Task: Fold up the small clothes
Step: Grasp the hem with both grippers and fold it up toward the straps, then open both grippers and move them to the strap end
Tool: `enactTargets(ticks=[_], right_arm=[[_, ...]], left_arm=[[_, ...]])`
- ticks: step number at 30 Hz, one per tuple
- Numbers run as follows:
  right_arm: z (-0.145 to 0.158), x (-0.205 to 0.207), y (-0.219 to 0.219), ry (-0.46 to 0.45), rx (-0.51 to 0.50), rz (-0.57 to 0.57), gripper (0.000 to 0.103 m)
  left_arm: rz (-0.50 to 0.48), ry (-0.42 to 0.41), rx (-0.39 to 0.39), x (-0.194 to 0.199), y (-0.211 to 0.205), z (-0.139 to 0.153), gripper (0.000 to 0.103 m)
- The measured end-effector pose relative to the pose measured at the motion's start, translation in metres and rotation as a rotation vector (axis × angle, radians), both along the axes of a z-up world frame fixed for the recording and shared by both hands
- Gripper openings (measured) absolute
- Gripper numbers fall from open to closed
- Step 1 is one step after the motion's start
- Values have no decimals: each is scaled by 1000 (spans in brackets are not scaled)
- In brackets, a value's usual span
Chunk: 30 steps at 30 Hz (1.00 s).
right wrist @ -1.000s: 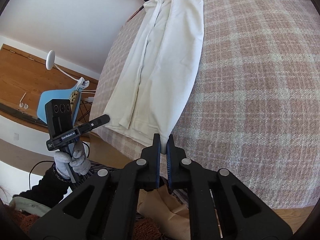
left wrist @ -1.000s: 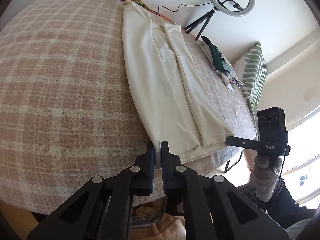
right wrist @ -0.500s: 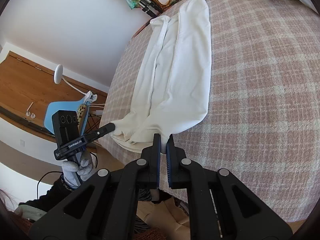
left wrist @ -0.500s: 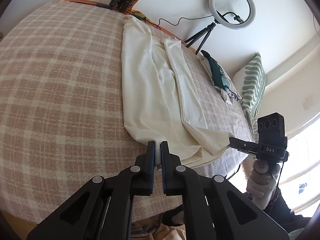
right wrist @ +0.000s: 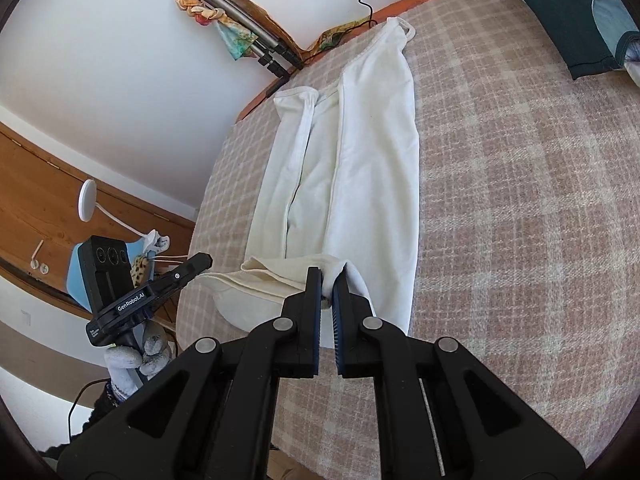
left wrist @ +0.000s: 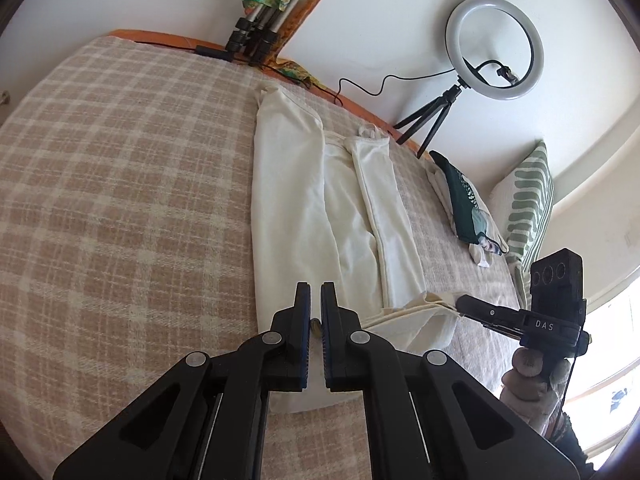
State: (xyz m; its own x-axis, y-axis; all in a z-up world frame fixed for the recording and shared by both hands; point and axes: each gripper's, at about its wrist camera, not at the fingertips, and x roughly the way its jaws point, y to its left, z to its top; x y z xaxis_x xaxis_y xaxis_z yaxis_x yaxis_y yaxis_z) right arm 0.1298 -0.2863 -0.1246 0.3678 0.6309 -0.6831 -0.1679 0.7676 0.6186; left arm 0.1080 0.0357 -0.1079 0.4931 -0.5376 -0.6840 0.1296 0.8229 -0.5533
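Observation:
A cream-white garment (left wrist: 320, 208) lies lengthwise on a pink plaid bedspread (left wrist: 120, 200), its two sides folded inward. My left gripper (left wrist: 315, 308) is shut on one near corner of its hem. My right gripper (right wrist: 327, 280) is shut on the other near corner and also shows at the right of the left wrist view (left wrist: 460, 303). The left gripper shows at the left of the right wrist view (right wrist: 206, 258). The near hem (right wrist: 272, 276) is lifted off the bed and curls over toward the far end of the garment (right wrist: 376, 120).
A ring light on a tripod (left wrist: 494, 46) stands behind the bed. A dark green garment (left wrist: 460, 196) and a striped pillow (left wrist: 528, 204) lie at the right. Folded tripods (right wrist: 248, 36) lean on the wall. A blue chair (right wrist: 80, 276) stands beside the bed.
Both grippers have carried the near hem up off the bed edge and forward over the garment. The hem now hangs between them above the cloth.

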Motion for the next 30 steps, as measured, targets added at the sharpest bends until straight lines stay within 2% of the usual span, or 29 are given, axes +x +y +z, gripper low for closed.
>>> enactTargets(ticks=[6,11,13,15,18,21,25,30], right_arm=[[-21,27,2,57,-19,-38,7],[-22,33,1,62,-68,-45,8],[-17,32,-4,42,-81,-51,19],[-7,27,-10,-8,-95,-75,40],[8,17,-16,-72,-82,-73,40],[15,7,-7,-122,-78,-18,40],[16,-1,28,-184,-182,71,40],[3,-1,56,-187,-298,135,40]], left_arm=[[46,12,33,24,6,-13,3],[52,6,49,29,7,-13,3],[35,-1,70,26,3,-11,4],[27,-18,99,19,0,-8,4],[0,-65,106,4,-5,1,4],[-67,-115,102,-14,-21,9,4],[-175,-181,214,-28,-55,8,4],[-186,-158,311,-16,-65,-15,4]])
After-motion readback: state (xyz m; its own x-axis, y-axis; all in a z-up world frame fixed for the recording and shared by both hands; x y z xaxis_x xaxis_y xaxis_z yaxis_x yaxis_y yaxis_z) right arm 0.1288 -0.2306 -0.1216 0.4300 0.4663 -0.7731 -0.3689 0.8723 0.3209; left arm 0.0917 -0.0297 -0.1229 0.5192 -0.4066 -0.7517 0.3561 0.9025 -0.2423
